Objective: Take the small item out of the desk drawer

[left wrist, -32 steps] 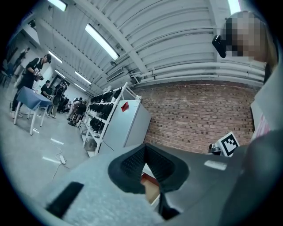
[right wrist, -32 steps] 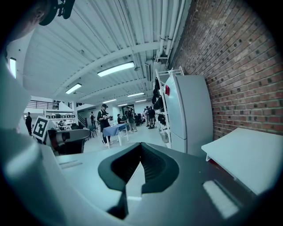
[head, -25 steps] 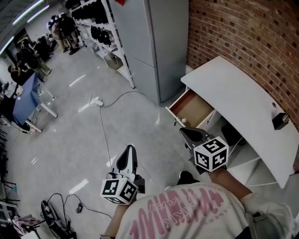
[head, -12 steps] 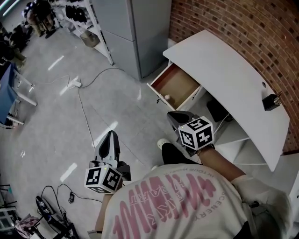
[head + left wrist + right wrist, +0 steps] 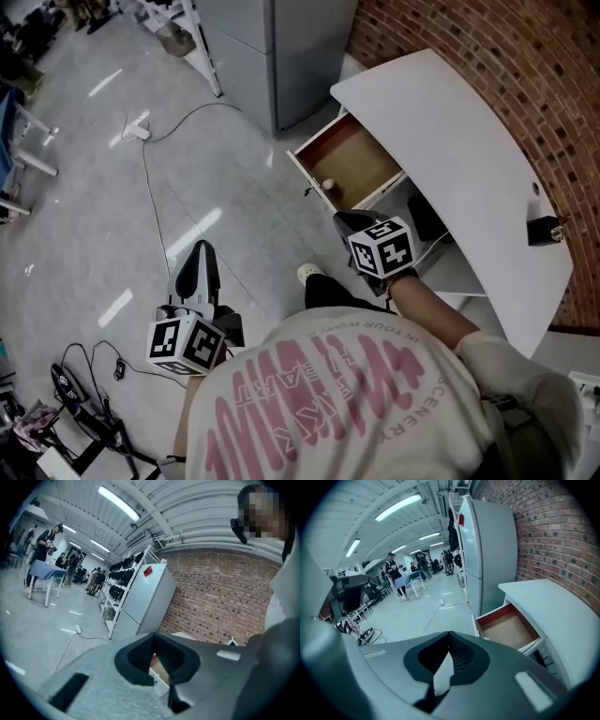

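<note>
**A:** Head view: my right gripper [image 5: 352,223] is pressed together and empty. The left gripper [image 5: 199,258] hangs low, well off to its left. The item [image 5: 328,185], a small pale ball, lies near and ahead of the right tips, by the front of the open drawer [image 5: 361,155].

**B:** And the gripper views?

**A:** Left gripper view: jaws closed on nothing. Right gripper view: closed too, with the drawer ahead and to the right. I'd guess the ball is light, hard and prone to rolling, so I'd pinch across its middle.

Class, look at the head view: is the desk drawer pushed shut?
No, the white drawer with a brown floor stands pulled out from the white desk, a small pale round item lying inside.
</note>
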`<state>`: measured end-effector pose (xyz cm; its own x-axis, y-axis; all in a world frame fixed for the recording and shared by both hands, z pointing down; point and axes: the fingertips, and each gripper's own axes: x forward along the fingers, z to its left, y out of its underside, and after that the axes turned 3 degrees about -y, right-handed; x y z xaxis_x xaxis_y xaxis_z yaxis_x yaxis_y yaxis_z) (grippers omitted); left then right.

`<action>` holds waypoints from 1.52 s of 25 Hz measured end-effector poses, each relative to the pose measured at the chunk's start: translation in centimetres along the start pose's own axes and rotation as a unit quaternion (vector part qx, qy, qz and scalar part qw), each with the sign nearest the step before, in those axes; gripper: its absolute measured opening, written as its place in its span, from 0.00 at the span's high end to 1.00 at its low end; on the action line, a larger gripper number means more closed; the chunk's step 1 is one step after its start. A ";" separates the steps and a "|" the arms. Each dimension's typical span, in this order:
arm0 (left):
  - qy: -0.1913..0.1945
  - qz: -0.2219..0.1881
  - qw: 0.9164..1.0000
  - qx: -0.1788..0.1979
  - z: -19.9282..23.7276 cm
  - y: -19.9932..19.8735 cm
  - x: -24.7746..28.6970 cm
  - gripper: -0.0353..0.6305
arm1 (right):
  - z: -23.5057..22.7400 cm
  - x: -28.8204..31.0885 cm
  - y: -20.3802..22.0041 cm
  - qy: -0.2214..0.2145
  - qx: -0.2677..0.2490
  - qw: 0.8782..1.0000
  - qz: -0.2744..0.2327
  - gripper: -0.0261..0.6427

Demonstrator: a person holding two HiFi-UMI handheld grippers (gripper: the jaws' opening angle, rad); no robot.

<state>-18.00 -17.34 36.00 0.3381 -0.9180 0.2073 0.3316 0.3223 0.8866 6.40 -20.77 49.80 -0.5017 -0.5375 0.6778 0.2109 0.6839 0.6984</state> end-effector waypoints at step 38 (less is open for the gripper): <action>-0.222 0.078 0.970 -0.057 6.4 5.8 11.0 0.94 | -21.7 23.5 8.1 0.031 0.295 0.929 0.219 0.94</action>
<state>-17.99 -27.09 46.09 -0.0121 -0.8565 0.5160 0.4098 0.4665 0.7839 14.51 -38.59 76.36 -0.4230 -0.1586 0.8921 -0.1230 0.9855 0.1169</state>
